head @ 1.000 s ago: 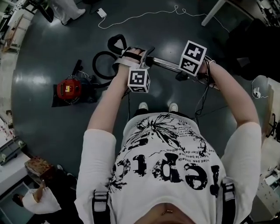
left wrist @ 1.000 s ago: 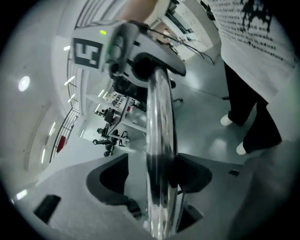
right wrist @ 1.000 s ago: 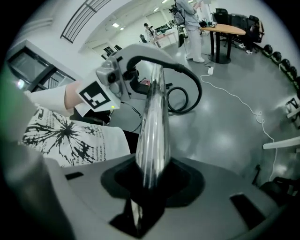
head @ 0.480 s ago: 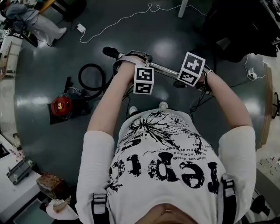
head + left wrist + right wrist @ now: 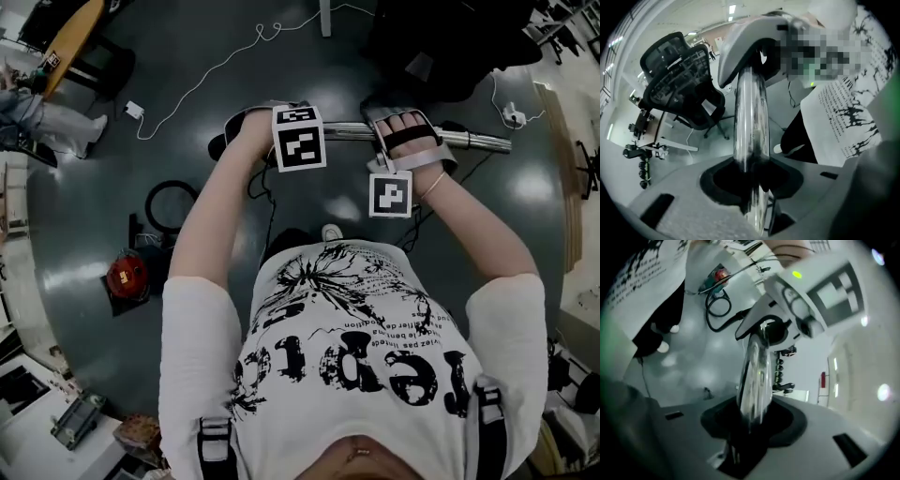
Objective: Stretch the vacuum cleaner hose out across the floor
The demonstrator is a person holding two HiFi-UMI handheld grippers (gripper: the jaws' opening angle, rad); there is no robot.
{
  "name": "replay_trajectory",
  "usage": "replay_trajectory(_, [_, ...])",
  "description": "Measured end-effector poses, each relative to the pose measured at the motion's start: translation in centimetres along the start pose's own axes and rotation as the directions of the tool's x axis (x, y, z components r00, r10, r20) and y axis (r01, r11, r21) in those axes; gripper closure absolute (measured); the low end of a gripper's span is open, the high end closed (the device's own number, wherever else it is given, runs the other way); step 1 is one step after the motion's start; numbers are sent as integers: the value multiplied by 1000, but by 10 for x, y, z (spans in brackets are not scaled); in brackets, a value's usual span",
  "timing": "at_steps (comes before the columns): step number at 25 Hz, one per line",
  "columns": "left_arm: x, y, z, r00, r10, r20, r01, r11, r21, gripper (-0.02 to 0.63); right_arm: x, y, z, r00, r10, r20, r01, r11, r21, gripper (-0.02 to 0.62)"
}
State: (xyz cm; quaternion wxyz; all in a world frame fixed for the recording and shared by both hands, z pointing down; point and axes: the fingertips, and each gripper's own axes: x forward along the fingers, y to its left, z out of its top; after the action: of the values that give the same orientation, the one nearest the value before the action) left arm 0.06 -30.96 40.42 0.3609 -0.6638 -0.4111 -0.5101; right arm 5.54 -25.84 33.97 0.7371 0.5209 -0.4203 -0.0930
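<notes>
A chrome vacuum tube [image 5: 469,141] lies level in front of my chest, held by both grippers. My left gripper [image 5: 246,131] grips its left end, close to the black hose end [image 5: 220,145]. Its jaws have just been closing, and the tube [image 5: 750,122] now sits pinched in their notch [image 5: 752,187]. My right gripper [image 5: 403,141] is shut on the same tube [image 5: 755,371] further right [image 5: 750,427]. The black hose [image 5: 173,206] still lies in a loop on the floor, beside the red vacuum cleaner [image 5: 127,275] at the lower left.
A white cable [image 5: 206,80] snakes across the dark floor to an adapter [image 5: 134,111]. A black office chair [image 5: 684,79] stands ahead. Another person's legs [image 5: 47,122] are at the far left, and a wooden board [image 5: 553,169] runs along the right.
Both hands have swung sideways with the tube. My right gripper has rolled, so its marker cube now hangs below the tube. The vacuum cleaner and hose loop have slid down and left in the head view.
</notes>
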Motion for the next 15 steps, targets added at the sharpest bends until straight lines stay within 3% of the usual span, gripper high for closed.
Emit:
replay_trajectory(3, [-1,6,31,990,-133,48,133,991,1,466,-1,-18,-24,986,-156,-60,144,976,-164,466])
replay_trajectory(5, [1,7,47,974,-211,80,211,977,8,466,4,-16,-40,981,-170,-93,146,965,-219,468])
replay_trajectory(7, [10,2,61,942,-312,123,313,950,14,466,8,-9,-53,980,-166,-111,136,961,-241,479])
replay_trajectory(9, [21,-6,75,895,-418,156,420,907,25,466,9,1,-67,983,-133,-124,99,963,-249,484])
replay_trajectory(12, [34,-14,94,818,-548,172,549,834,47,466,12,23,-88,990,-7,-143,-22,979,-200,486])
replay_trajectory(15, [48,-21,112,752,-640,160,640,766,55,466,15,50,-97,986,141,-88,-144,989,-34,488])
